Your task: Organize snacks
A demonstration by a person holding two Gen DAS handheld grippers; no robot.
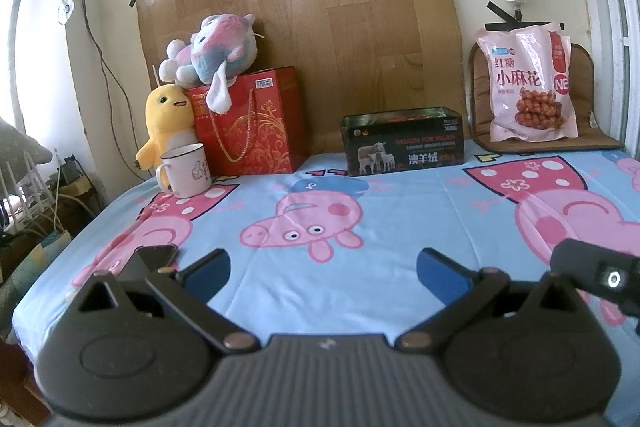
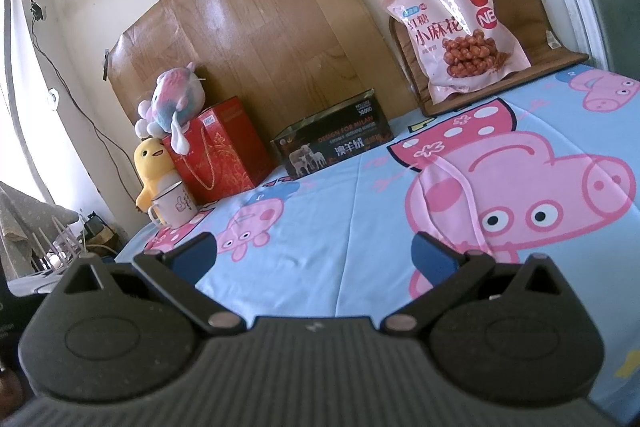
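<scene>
Over at the far left, a yellow plush chick (image 1: 166, 125) leans against a red gift bag (image 1: 256, 123), and a white enamel mug (image 1: 186, 169) stands on the sheet just in front of the chick. A pastel plush toy (image 1: 216, 49) sprawls on top of the bag. All of this sits on a surface spread with a blue cartoon-pig sheet (image 1: 400, 227); whether a bed or a table lies under it I cannot tell. Behind, a wood-grain panel (image 1: 300, 7) is taped to the wall.

Near the middle of the back edge stands a dark open-topped box (image 1: 404, 145) with sheep printed on its front, well apart from the gift bag.

Further right, the pink snack bag (image 1: 530, 83) stands upright, leaning back against a brown cushion mat (image 1: 588, 79) propped at the wall. It is well apart from both tools.

The left hand-held gripper (image 1: 324, 273) hovers low over the near part of the sheet, its blue fingers spread wide with nothing between them. The right hand-held gripper (image 2: 314, 259) is likewise wide apart and empty, tilted toward the snack bag's corner.
</scene>
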